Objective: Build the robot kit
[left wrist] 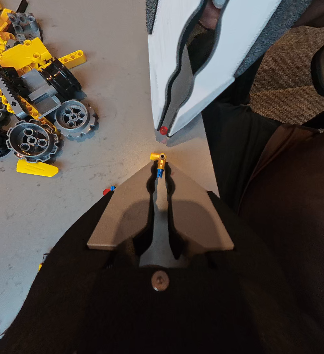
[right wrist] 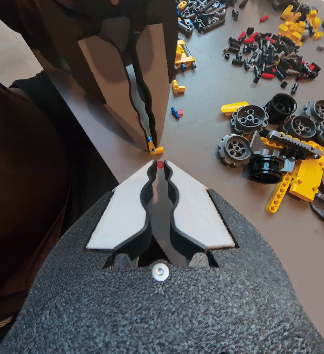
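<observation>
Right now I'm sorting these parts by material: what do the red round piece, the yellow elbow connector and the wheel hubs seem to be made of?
Red round piece, in the right gripper: translucent glossy plastic, apparently; light glows through it.
Yellow elbow connector, in the left gripper: opaque moulded plastic with a slight sheen.
Wheel hubs: probably grey plastic, matte, despite the metallic colour.
</observation>
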Tool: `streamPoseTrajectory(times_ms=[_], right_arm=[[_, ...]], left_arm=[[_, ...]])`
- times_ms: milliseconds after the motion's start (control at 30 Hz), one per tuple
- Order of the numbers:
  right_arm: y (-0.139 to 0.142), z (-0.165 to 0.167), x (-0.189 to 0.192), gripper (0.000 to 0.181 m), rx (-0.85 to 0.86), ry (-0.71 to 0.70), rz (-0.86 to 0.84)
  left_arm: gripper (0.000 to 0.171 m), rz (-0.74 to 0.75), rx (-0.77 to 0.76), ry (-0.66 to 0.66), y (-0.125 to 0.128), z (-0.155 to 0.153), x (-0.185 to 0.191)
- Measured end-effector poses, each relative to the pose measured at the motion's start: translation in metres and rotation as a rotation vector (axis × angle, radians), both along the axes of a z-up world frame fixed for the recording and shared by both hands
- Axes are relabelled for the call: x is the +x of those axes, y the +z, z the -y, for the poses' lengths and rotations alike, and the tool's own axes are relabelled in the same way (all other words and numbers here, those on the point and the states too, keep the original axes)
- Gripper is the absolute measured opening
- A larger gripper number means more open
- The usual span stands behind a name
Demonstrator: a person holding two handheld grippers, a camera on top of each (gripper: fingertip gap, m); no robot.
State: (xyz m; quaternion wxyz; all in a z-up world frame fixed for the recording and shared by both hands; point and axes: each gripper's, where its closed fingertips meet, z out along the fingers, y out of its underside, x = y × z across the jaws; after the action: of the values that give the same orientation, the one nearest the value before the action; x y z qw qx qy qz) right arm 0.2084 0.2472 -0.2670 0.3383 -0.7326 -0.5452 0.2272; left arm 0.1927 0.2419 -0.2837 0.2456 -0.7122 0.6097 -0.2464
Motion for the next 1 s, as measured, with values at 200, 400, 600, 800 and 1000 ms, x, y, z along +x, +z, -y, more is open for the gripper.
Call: streamPoseTrajectory(times_ms=[200,400,600,800,1000], right_arm=[[0.000,0.005,-0.006,0.007,0.032,0.039,0.015],[-0.001,0.005,-0.011,0.007,0.041,0.054,0.029],[-0.005,0.005,-0.009,0.007,0.010,0.053,0.030],[-0.004,0.007,-0.012,0.006,-0.005,0.063,0.020],[-0.006,0.007,-0.014,0.006,0.008,0.082,0.059]], left_arm=[[0.004,0.019,0.014,-0.006,0.000,0.002,0.002],[0.004,0.044,0.013,-0.006,0.000,0.002,0.004],[0.004,0.064,0.004,-0.003,0.000,0.003,0.006],[0.004,0.089,-0.005,0.003,0.000,0.004,0.007],[0.004,0.090,0.005,0.001,0.000,0.004,0.007]])
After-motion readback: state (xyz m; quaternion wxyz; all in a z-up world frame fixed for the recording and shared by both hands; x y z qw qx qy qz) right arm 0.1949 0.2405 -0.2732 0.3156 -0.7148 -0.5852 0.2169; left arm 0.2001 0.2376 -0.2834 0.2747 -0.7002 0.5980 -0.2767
